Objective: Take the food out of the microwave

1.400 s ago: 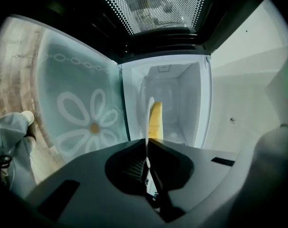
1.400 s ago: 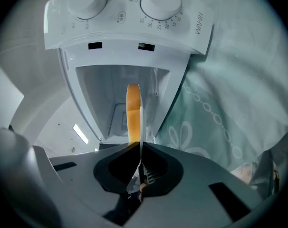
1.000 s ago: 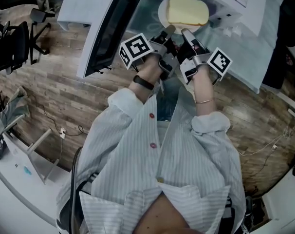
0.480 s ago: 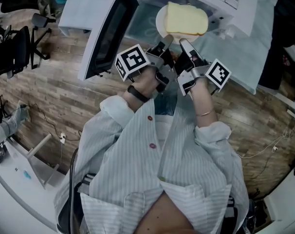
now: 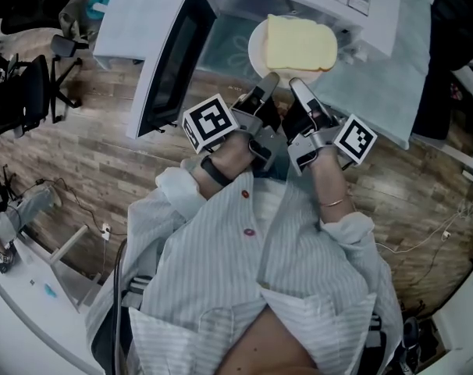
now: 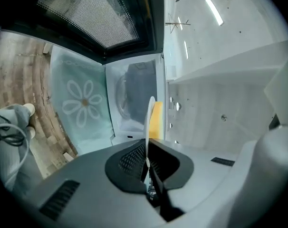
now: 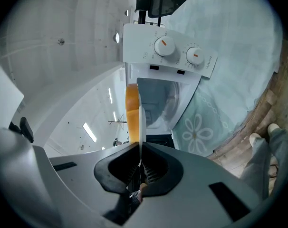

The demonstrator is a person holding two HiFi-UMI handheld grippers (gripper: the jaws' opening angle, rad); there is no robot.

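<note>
A person in a pale striped shirt is standing at a white microwave oven (image 5: 353, 6) whose dark-windowed door (image 5: 170, 53) is hanging open to the left. It is sitting on a pale green cloth with a flower print (image 5: 377, 84) above a wood-plank floor (image 5: 88, 147).

Both tools are holding one round white plate (image 5: 257, 47) by its near rim. The left gripper (image 5: 269, 80) is pinching the rim with its jaws drawn narrow, and the right gripper (image 5: 297, 84) is doing the same just beside it.

A thick pale-yellow slab of food (image 5: 300, 44) is lying on the plate. The plate is being carried level at the mouth of the oven, off any surface. I cannot tell whether it is fully clear of the cavity.

From the left gripper's (image 6: 147, 148) own view the plate (image 6: 148, 122) is showing edge-on between the black pads, with the yellow food (image 6: 156, 120) on one face. From the right gripper (image 7: 139, 148) the plate (image 7: 141, 125) and food (image 7: 131, 113) are standing in front of the oven's two-knob control panel (image 7: 177, 51).
</note>
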